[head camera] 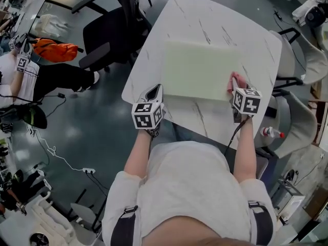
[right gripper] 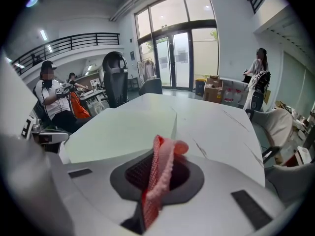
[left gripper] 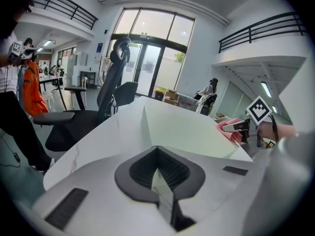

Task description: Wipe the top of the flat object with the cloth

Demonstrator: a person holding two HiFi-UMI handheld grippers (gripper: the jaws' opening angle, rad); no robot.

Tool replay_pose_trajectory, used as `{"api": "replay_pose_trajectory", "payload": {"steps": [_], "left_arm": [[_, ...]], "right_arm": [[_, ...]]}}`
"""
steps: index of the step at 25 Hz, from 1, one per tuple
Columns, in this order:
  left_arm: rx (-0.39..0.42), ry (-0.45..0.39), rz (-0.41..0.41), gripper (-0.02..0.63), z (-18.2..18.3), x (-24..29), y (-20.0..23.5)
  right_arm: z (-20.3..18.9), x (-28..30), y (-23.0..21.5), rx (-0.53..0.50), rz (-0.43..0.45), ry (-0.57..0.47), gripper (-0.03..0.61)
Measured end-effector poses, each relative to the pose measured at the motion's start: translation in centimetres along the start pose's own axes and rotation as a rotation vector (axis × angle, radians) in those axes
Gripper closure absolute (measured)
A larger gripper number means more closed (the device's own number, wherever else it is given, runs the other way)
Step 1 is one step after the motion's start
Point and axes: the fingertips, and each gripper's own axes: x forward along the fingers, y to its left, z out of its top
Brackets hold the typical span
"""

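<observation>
As the cloth (head camera: pixel 236 80) is clamped in the right tool (right gripper: pixel 162 154) at the flat object's (head camera: pixel 200 68) near right corner, its top stretches leftward; the left tool (left gripper: pixel 158 150) is shut, empty.

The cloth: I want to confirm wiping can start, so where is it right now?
The pink cloth is clamped in the right gripper, at the near right corner of the pale green flat object on the white table.
</observation>
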Motion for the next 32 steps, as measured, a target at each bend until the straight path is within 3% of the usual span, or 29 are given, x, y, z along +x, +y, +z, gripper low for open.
{"api": "replay_pose_trajectory", "payload": {"steps": [5,14,25,32], "left_arm": [[0.008,-0.009,0.027,0.6,0.1,0.2,0.1],[-0.001,-0.021,0.018,0.6,0.1,-0.2,0.3],[0.001,-0.01,-0.029,0.6,0.1,-0.1,0.2],[0.014,-0.007,-0.059,0.6,0.0,-0.1,0.0]], "right_arm": [[-0.2,-0.4,0.4,-0.068,-0.016,-0.01,0.546],[-2.4,-2.5,1.8,-0.075,-0.018,-0.007,0.546],[-4.2,-3.9,2.7,-0.044,-0.085,-0.015,0.546],[-3.7,-2.6,6.3,-0.022,-0.056,-0.035,0.546]]}}
